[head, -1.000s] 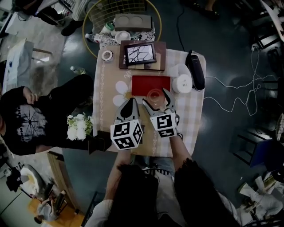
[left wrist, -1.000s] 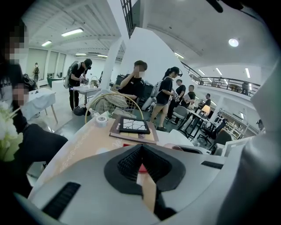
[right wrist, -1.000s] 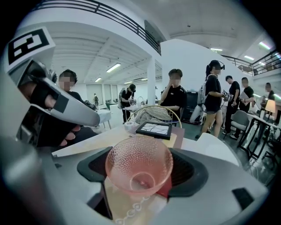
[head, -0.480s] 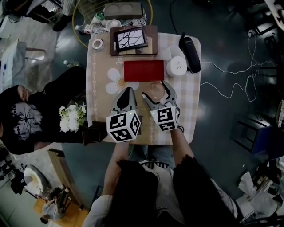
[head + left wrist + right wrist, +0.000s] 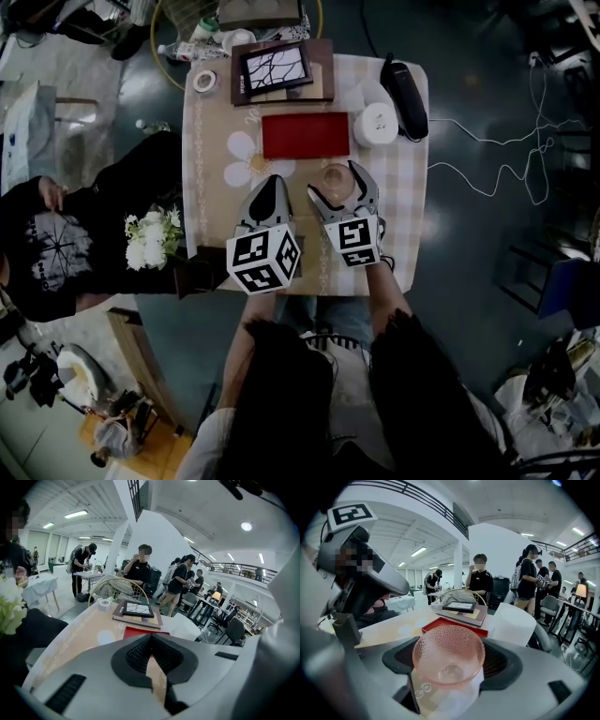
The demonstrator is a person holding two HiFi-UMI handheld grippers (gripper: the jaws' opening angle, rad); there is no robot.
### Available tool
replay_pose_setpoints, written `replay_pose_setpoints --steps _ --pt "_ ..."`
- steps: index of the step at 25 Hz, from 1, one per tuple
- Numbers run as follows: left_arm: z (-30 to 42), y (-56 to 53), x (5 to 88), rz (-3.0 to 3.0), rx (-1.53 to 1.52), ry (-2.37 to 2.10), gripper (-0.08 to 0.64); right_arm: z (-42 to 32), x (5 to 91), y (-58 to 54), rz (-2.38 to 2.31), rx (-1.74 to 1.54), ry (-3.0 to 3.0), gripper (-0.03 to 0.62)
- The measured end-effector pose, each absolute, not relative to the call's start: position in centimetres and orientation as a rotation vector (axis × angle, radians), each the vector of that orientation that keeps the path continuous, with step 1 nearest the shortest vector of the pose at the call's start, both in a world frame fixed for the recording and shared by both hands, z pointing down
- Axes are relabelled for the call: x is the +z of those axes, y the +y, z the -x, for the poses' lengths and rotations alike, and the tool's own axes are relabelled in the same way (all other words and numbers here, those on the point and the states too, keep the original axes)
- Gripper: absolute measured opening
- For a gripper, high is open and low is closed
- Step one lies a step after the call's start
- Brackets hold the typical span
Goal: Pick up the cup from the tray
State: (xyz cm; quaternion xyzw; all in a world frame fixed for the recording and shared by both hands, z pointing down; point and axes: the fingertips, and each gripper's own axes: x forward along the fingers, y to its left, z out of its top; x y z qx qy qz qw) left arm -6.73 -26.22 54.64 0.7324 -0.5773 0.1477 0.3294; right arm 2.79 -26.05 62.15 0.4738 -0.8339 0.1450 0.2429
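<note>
A clear pink dimpled cup [image 5: 336,176] sits between the jaws of my right gripper [image 5: 335,182], which is shut on it. It hangs just on the near side of the red tray [image 5: 305,134], above the checked tablecloth. In the right gripper view the cup [image 5: 449,654] fills the gap between both pads, with the red tray [image 5: 454,625] behind it. My left gripper [image 5: 272,184] is beside it on the left, shut and holding nothing. In the left gripper view the left gripper [image 5: 151,644] has its tips together.
Behind the tray lie a framed picture [image 5: 274,66] on a board, a white roll [image 5: 376,124], a black device [image 5: 405,84] and a tape roll [image 5: 204,81]. A wire basket [image 5: 234,14] stands past the table's far edge. White flowers [image 5: 150,239] and a seated person [image 5: 56,244] are at left.
The cup, gripped by my right gripper, has come off the red tray's near edge toward me. The left gripper has stayed shut beside it.
</note>
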Motion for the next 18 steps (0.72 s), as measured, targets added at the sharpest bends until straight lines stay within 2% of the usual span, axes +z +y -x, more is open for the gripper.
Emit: replay_pose_setpoints --steps 11,18 --pt "6.2 -25.5 53.8 -1.961 0.373 -1.455 0.009 -2.8 62.6 -26.0 -1.266 0.363 -2.227 0.402" --pt "6.2 -25.3 51.8 -1.996 0.339 -1.477 0.009 -2.8 59.1 -26.1 -1.314 0.373 -2.313 0.402"
